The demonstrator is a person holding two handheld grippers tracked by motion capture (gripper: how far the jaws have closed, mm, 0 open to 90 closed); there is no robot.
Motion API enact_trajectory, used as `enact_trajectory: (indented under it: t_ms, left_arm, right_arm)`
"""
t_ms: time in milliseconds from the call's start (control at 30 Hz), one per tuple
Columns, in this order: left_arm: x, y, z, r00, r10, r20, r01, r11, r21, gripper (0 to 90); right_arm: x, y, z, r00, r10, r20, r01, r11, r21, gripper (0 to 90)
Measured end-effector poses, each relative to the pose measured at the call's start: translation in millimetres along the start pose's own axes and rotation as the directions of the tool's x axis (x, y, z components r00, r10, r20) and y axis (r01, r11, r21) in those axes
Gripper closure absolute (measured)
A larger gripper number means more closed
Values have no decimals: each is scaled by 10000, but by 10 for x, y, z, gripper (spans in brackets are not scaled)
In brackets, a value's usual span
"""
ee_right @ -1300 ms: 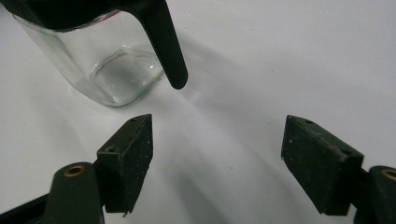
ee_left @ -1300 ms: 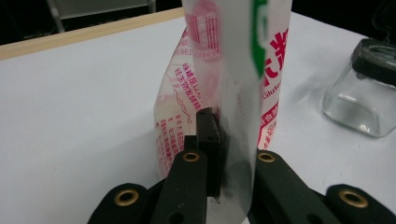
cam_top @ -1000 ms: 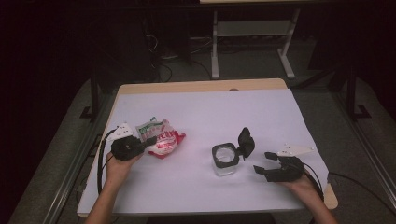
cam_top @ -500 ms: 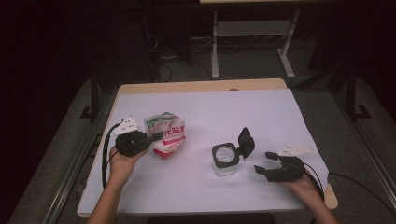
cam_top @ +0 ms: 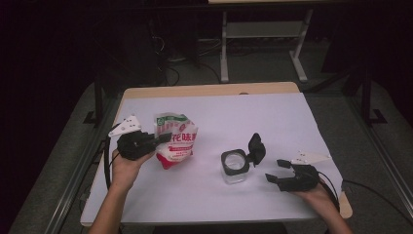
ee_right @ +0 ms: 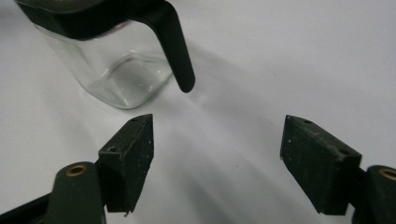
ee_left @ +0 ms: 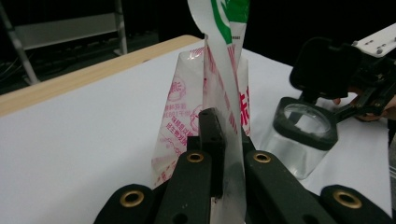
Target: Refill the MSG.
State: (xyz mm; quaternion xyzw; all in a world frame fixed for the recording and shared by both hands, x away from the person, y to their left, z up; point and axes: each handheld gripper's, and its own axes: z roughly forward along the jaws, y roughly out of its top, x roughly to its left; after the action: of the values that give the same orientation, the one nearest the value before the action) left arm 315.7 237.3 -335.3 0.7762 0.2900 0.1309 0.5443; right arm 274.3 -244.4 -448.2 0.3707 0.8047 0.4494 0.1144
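Left gripper (cam_top: 163, 138) fingers pinch bag (cam_top: 176, 142), print partly hidden; right gripper (cam_top: 276, 171) fingers wide, empty, near jar (cam_top: 234, 165).

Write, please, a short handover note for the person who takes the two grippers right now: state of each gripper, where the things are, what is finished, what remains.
Left gripper: shut on the top edge of the plastic bag, holding it upright at the left of the table.
Right gripper: open, nothing between its jaws, resting on the table just right of the glass jar.
Jar: stands mid-table, its black lid flipped up, mouth open, looks empty.
Done: bag gripped, jar opened.
Left, probably: bring the bag to the jar and pour; perhaps steady the jar with the right gripper first.
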Motion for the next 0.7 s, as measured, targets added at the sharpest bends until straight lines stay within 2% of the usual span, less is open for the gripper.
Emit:
enact_trajectory:
  t_ms: [100,167,200,233,333,500,533,700]
  left_arm:
    - [-40,69,-21,9998,99,155,-96,9997,-206,900]
    - [-60,95,-30,9996,143,239,-135,9994,-323,900]
    - [-71,107,-36,9994,140,329,-127,9992,-371,900]
    - [-79,110,-36,9991,113,415,-96,9990,-429,900]
    - [-108,112,-27,9986,140,516,-118,9990,-438,900]
    - [-150,91,22,9968,138,791,-106,9991,-407,900]
    - [-161,89,33,9965,116,834,-84,9992,-385,900]
    - [-190,94,49,9947,124,1025,-85,9992,-384,900]
  right_arm:
    - [43,36,-50,10000,-73,4,73,10000,6,307]
    - [68,58,-74,9999,-87,-51,87,10000,14,375]
    - [114,64,-110,9999,-161,-52,161,9998,108,494]
    - [114,64,-110,9999,-161,-52,161,9998,108,494]
    - [168,31,-151,9995,-154,-260,158,9998,149,656]
    - [262,9,-151,9971,-515,-553,535,9980,350,870]
    - [282,11,-142,9962,-608,-616,630,9974,338,894]
    - [423,42,-111,9880,-1012,-1165,1062,9936,379,897]
